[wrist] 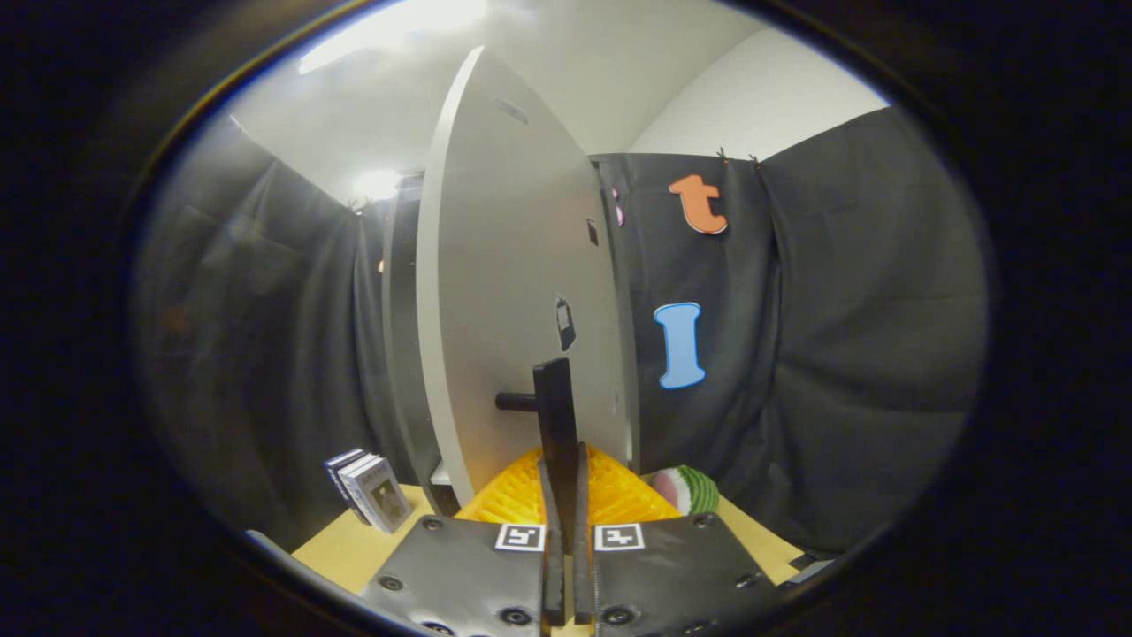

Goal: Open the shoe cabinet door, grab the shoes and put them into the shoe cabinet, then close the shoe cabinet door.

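The hand-held gripper (567, 495) is closed narrow on the upright black door handle (555, 416), which rises straight ahead between its fingers. The white cabinet door (504, 292) stands edge-on just beyond, swung open, its long axis vertical.

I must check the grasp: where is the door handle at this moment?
In the gripper view the black door handle stands upright on the open white cabinet door, its lower end between the closed fingers of the gripper, above the orange fingers' inner faces.
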{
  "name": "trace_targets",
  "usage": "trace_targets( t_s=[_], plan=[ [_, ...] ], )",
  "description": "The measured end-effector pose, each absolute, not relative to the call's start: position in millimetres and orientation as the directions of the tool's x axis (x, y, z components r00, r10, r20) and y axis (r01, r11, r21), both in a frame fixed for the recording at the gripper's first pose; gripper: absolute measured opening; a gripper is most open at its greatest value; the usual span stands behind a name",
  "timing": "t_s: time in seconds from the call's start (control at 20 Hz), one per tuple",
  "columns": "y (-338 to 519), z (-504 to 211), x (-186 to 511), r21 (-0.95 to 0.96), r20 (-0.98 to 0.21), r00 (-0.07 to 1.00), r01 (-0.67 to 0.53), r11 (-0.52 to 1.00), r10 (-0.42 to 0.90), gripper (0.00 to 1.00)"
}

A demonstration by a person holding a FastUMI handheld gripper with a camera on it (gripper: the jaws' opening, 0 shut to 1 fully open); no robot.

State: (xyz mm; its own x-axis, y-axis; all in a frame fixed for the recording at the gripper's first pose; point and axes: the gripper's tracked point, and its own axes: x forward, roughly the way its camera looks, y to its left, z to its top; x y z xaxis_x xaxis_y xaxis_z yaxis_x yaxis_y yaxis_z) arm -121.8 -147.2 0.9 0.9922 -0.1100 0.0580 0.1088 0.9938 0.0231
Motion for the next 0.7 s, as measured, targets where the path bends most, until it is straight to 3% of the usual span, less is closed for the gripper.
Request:
trace_targets(
  t_s=[0.7],
  plan=[
    [-229.1,-6.8,-146.3,0.053,0.048,0.968,0.244,0.968,-0.247,0.02]
  ],
)
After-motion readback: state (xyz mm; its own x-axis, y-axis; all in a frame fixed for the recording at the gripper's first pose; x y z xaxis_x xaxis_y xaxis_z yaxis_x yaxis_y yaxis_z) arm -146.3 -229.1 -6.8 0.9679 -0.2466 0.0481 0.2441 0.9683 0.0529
